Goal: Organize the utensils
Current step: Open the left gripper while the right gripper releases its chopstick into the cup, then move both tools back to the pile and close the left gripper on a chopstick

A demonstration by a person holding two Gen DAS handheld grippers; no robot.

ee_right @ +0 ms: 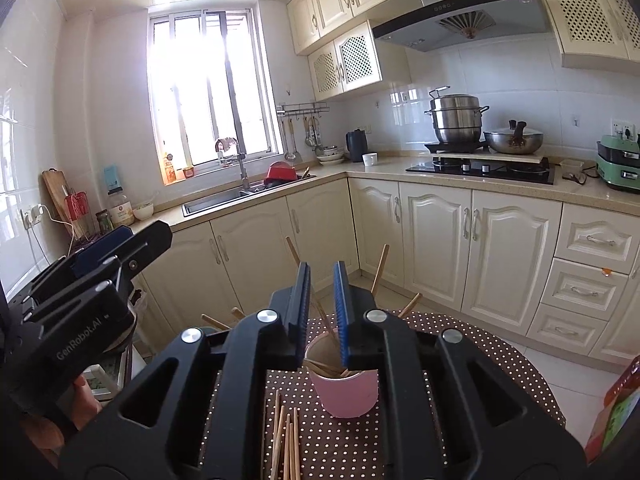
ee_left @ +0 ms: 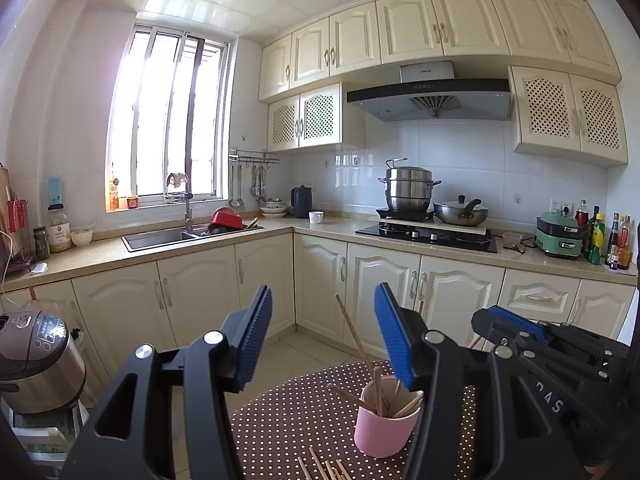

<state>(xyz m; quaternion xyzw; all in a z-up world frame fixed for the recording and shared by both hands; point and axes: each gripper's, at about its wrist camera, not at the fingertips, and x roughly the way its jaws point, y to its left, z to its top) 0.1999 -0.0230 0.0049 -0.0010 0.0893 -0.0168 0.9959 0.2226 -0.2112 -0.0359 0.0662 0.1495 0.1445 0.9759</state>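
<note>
Near the far edge of the round table [ee_right: 460, 328], on its brown white-dotted cloth, stands a pink cup [ee_left: 384, 424] with a pale inner wall. Wooden chopsticks [ee_left: 378, 390] stand in the cup, slender, light tan and leaning outward in several directions; the longest slants up to the left in the left wrist view. More loose chopsticks [ee_right: 286, 444] of the same kind lie side by side on the cloth at the near edge of the table, on the near side of the cup and apart from it.

Left gripper [ee_left: 324, 332]: black body, blue ribbed pads, fingers spread wide with nothing between them; it hangs above the table, with the cup below its right finger. Right gripper [ee_right: 322, 304]: same build, fingers drawn close together with a narrow gap between the pads, raised over the cup's mouth; chopsticks show behind that gap, and no pad is seen pressing on one. Each gripper appears at the margin of the other's view, and a hand [ee_right: 86, 400] shows beneath the left one.

Background: cream kitchen cabinets [ee_left: 384, 280], sink [ee_left: 160, 238], hob with steamer pot [ee_left: 408, 190].
</note>
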